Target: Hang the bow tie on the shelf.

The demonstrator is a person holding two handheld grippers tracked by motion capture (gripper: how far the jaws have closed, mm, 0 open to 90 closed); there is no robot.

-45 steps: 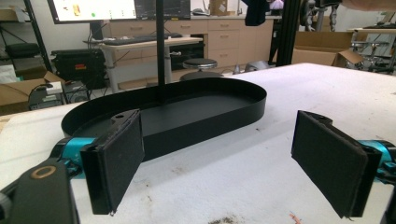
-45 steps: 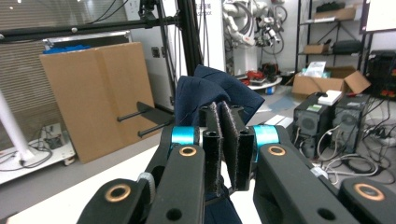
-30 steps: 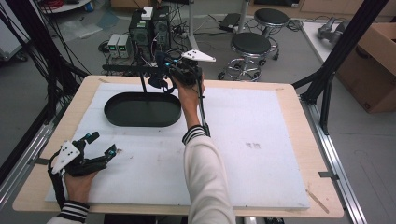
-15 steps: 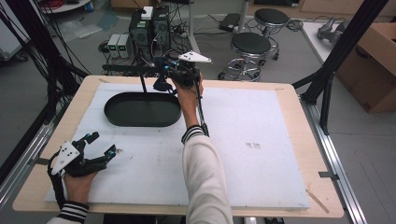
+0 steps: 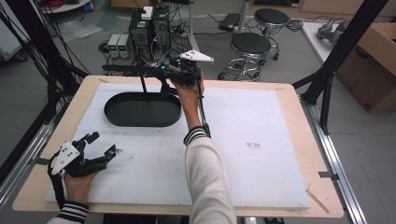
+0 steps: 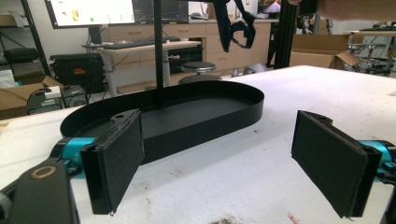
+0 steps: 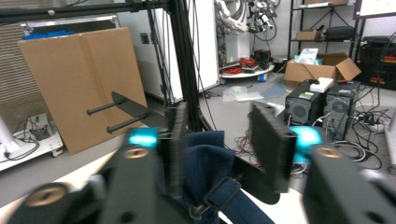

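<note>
Right claw point(image 5: 176, 74) is up high at the far edge of the tabletop point(image 5: 280, 154), at the top of the black stand point(image 5: 142, 84) that rises out of the oval tray point(image 5: 140, 122). Its jaws have just been opening, and they now stand about half apart. In the right gripper view the dark blue cloth point(image 7: 205, 163), straps and all, sits between the pads point(image 7: 273, 149), but they no longer seem to pinch it. So this looks like the release step: the cloth is being left to hang on the stand.

From the left gripper view the cloth point(image 6: 236, 23) dangles beside the post, above the tray's far end. What exactly it is hooked on I cannot make out.

Left claw point(image 5: 103, 143) lies low near the front left corner of the tabletop, jaws spread wide with nothing in them, pointing toward the tray.

Next move, as I read it, is for the right claw to finish letting go and back straight off the cloth. The pads must not drag a strap along, since a snag could pull the piece off the stand. The crossbar point(image 5: 126, 69) runs out to the left, so the retreat wants to go back toward the person.
</note>
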